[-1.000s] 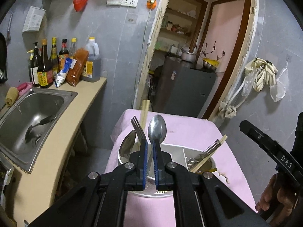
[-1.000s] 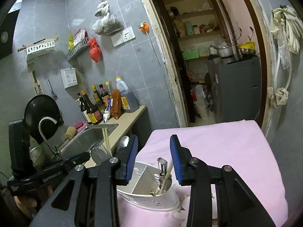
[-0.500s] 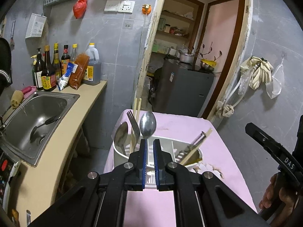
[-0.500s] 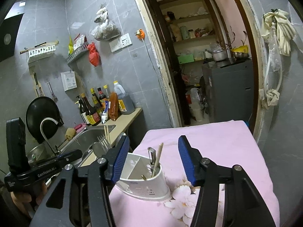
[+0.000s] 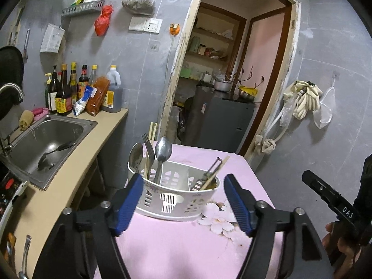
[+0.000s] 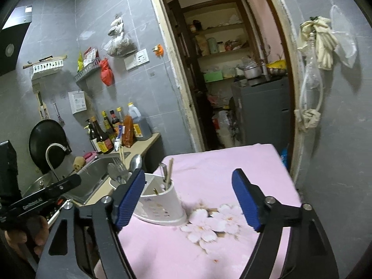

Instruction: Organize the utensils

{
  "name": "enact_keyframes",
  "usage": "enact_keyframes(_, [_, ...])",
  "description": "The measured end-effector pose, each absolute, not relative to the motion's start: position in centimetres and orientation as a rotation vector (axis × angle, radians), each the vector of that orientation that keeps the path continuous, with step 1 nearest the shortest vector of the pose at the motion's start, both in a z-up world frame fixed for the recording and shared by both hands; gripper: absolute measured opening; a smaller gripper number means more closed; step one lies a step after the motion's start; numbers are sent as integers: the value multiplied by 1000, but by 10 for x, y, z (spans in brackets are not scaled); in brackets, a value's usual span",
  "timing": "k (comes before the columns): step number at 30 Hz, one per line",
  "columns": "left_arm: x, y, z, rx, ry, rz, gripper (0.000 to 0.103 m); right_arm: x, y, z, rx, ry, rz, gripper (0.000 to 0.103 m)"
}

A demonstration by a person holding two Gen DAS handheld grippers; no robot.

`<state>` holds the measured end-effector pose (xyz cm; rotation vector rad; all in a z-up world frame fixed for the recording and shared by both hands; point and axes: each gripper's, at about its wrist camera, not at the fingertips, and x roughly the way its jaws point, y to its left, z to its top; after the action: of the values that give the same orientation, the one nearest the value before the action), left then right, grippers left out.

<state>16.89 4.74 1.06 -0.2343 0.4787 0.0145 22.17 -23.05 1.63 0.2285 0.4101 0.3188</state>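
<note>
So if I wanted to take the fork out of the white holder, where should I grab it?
Probably by the neck just under the tines of the fork. It stands tines-up in the left end compartment of the white utensil holder, handle hidden inside, wedged between two spoons. Come from above, with an open claw closing on its thin edges, then lift straight up.

Count, taken relative to caddy (image 5: 176,200): 1 white caddy. Left compartment: 2 spoons (image 5: 163,148), 1 fork (image 5: 148,146), 1 pair of chopsticks (image 5: 152,131). Right compartment: 1 peeler (image 5: 212,168), 1 chopstick (image 5: 216,172).
</note>
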Motion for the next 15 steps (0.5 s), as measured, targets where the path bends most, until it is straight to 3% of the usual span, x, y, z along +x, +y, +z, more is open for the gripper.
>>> enact_keyframes(5, [147, 39, 10, -236, 469, 29, 89, 196, -247, 17, 205, 410, 287, 81])
enact_keyframes(8, [131, 33, 8, -228, 462, 41, 95, 180, -255, 19, 188, 406, 274, 92])
enact_keyframes(15, [94, 22, 9, -176, 448, 66, 97, 144, -265, 23, 150, 399, 250, 100])
